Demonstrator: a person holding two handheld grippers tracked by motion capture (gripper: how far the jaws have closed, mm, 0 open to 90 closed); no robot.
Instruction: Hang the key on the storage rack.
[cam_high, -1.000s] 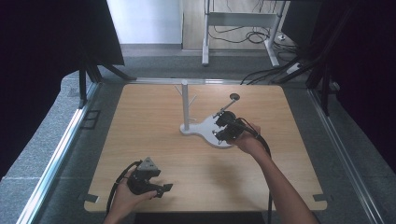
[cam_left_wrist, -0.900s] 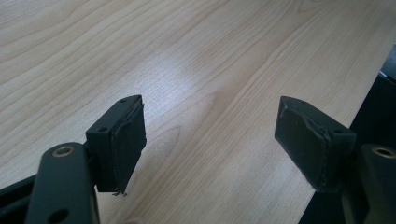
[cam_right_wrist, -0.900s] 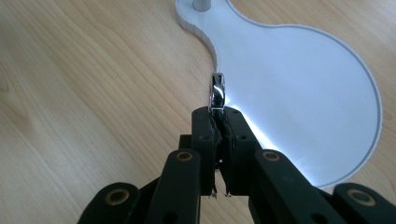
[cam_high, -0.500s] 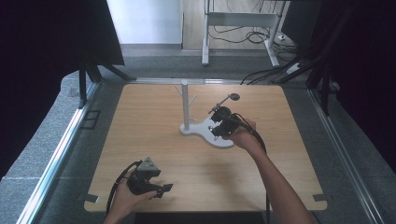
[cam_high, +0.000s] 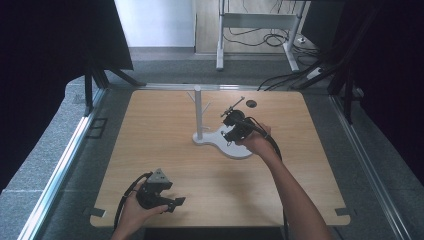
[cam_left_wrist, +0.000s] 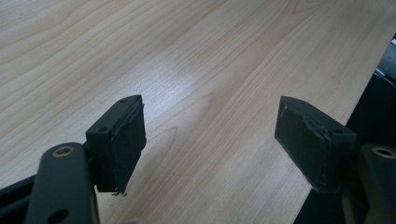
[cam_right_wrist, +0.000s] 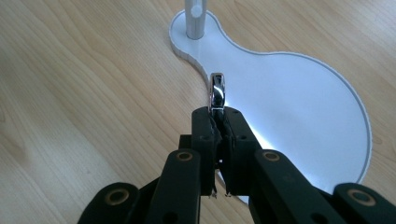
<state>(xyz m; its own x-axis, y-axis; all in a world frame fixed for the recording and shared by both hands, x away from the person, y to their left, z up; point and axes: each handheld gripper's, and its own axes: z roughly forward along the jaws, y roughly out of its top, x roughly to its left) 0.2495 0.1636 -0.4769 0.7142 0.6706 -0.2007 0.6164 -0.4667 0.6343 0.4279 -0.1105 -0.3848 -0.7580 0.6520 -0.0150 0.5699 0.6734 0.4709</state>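
Note:
A white stand has a pear-shaped base (cam_high: 235, 149) (cam_right_wrist: 289, 102) and an upright pole (cam_high: 198, 112) (cam_right_wrist: 194, 18) with short branches, set mid-table. My right gripper (cam_high: 228, 132) (cam_right_wrist: 217, 114) hovers over the near edge of that base, pointing toward the pole. It is shut on a small shiny metal ring (cam_right_wrist: 217, 91), held upright and seen edge-on, sticking out past the fingertips. My left gripper (cam_high: 175, 202) (cam_left_wrist: 210, 126) rests low near the table's front edge. Its jaws are wide apart with only bare wood between them.
The wooden table (cam_high: 165, 145) has a small black round spot (cam_high: 251, 104) behind the stand. Dark curtains flank both sides. A metal frame and cables (cam_high: 270, 37) lie on the floor beyond the far edge.
My right gripper has drifted slightly left and farther over the stand's base with the ring still in it. The left gripper has stayed put.

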